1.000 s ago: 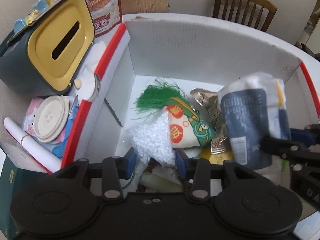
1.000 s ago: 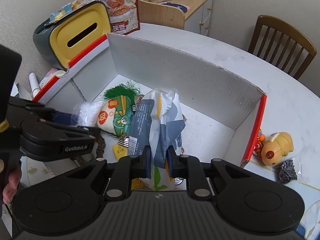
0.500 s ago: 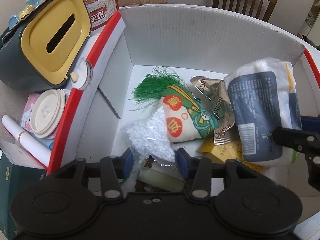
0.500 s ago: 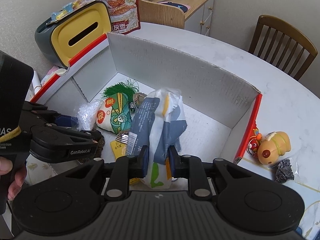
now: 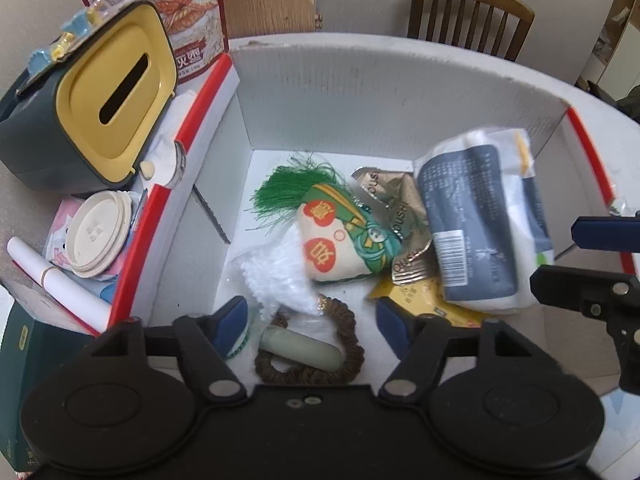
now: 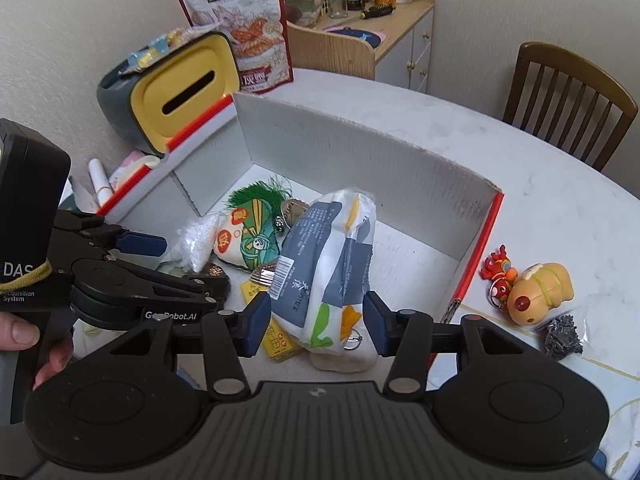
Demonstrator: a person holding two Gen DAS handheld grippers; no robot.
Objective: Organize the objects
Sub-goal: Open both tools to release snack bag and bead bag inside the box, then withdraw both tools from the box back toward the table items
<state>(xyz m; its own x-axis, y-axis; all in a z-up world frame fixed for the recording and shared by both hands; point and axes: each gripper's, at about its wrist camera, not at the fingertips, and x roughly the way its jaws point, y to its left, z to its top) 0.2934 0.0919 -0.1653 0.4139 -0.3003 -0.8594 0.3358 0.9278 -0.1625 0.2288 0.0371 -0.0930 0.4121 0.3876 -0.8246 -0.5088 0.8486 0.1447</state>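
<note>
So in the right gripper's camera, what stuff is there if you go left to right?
Yellow tissue box → green tassel pouch → blue-and-white packet → red edge of the box → red charm → orange toy

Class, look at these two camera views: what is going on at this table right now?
A person is tidying small things into a white cardboard box with a handheld gripper in each hand. Both grippers are open and hold nothing. The right gripper straddles a blue-and-white packet lying in the box; the left gripper hangs over a bag of white beads and a brown bead bracelet. A yellow toy figure lies outside on the table.
</note>
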